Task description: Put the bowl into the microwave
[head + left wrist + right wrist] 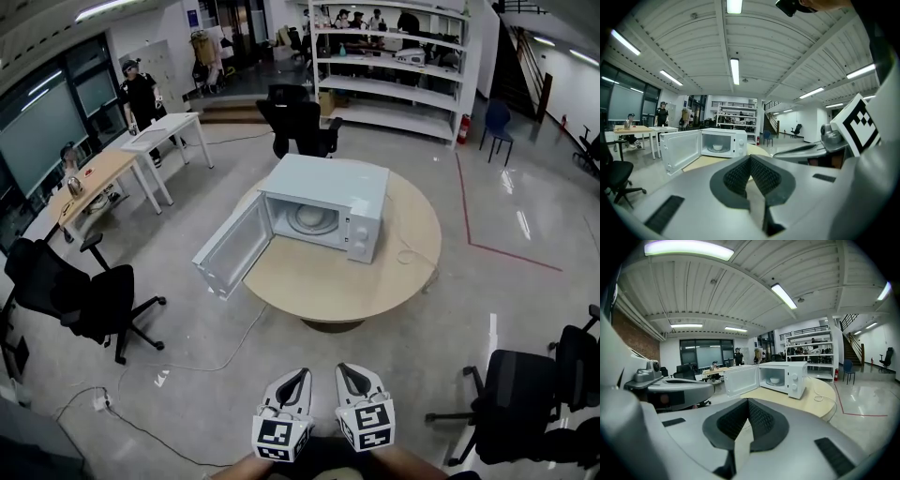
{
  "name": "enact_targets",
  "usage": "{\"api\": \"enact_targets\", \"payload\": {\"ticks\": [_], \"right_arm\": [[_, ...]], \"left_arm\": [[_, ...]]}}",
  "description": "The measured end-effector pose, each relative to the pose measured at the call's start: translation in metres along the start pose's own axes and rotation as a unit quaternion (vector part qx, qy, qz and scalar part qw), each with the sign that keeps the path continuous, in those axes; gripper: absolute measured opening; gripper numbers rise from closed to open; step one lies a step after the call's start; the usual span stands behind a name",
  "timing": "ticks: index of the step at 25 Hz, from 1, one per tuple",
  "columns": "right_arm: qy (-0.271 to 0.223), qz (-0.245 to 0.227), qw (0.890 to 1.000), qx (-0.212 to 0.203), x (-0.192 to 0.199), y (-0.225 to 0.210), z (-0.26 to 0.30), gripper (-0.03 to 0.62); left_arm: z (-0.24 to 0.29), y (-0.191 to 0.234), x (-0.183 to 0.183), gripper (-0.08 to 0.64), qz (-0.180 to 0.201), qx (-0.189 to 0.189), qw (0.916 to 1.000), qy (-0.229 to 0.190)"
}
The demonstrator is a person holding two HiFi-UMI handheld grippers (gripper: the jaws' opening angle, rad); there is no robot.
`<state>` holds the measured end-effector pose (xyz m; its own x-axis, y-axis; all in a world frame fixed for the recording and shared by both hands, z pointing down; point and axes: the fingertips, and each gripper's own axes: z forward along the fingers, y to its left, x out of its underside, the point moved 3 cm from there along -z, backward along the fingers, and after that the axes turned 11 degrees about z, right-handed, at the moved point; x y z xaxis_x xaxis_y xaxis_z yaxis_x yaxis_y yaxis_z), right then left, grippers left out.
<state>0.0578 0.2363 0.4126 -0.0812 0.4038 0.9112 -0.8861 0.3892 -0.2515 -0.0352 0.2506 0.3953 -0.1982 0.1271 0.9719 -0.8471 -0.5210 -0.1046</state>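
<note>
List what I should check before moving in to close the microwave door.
1. Bowl fully inside the microwave: ok.
2. Door wide open, nothing in its swing path: ok.
3. Left gripper jaws together, nothing held: ok.
4. Right gripper jaws together, nothing held: ok.
5. Grippers within reach of the door: not ok, both are well back from the table.
6. Cable on the tabletop lies on the microwave's far side from the door: ok.
</note>
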Motion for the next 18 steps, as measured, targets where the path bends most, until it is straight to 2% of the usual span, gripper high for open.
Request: {"api": "enact_targets", "payload": {"ticks": [7, 14, 18], "right_arm": [[0.014, -0.005, 1.0, -0.016, 0.021, -0.008, -0.025, 0.017], [0.004, -0.017, 1.0, -0.017, 0.022, -0.018, -0.036, 0.015], [0.011, -0.008, 1.0, -0.016, 0.03, -0.024, -0.035, 0.015]], "left_arm": [[-0.014, -0.023, 0.017, 0.046, -0.013, -0.024, 0.9995, 0.017], [-0.001, -0.038, 0.006, 0.046, 0.0, -0.02, 0.9998, 0.002], [0.001, -0.042, 0.008, 0.046, 0.004, -0.017, 0.9998, 0.005]]}}
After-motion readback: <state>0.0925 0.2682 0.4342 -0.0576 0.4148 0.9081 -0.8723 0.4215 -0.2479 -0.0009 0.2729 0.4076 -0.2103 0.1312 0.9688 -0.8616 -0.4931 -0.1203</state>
